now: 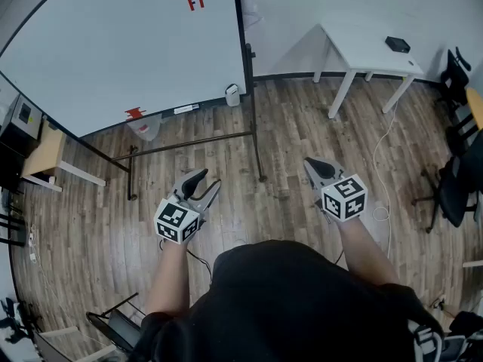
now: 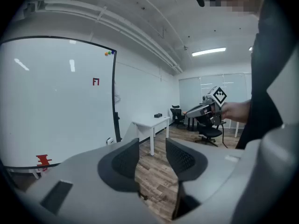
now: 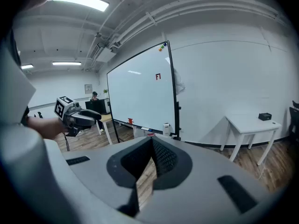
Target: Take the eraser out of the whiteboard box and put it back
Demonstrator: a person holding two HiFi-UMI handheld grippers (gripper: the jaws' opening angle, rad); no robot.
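The whiteboard (image 1: pixel 121 44) stands on a black frame ahead of me. A small white box (image 1: pixel 232 94) hangs at the right end of its tray; it also shows as the white box (image 3: pixel 167 128) in the right gripper view. I cannot make out the eraser. A red item (image 1: pixel 136 113) sits on the tray further left. My left gripper (image 1: pixel 210 178) is held above the floor, well short of the board, open and empty (image 2: pixel 152 160). My right gripper (image 1: pixel 312 164) is also held in the air, shut on nothing (image 3: pixel 152 146).
The stand's black legs (image 1: pixel 256 149) reach across the wooden floor towards me. A clear container (image 1: pixel 149 127) sits below the tray. A white table (image 1: pixel 370 51) with a black item (image 1: pixel 398 44) stands at the right; office chairs (image 1: pixel 456 179) are beyond it. A wooden desk (image 1: pixel 45 153) is at the left.
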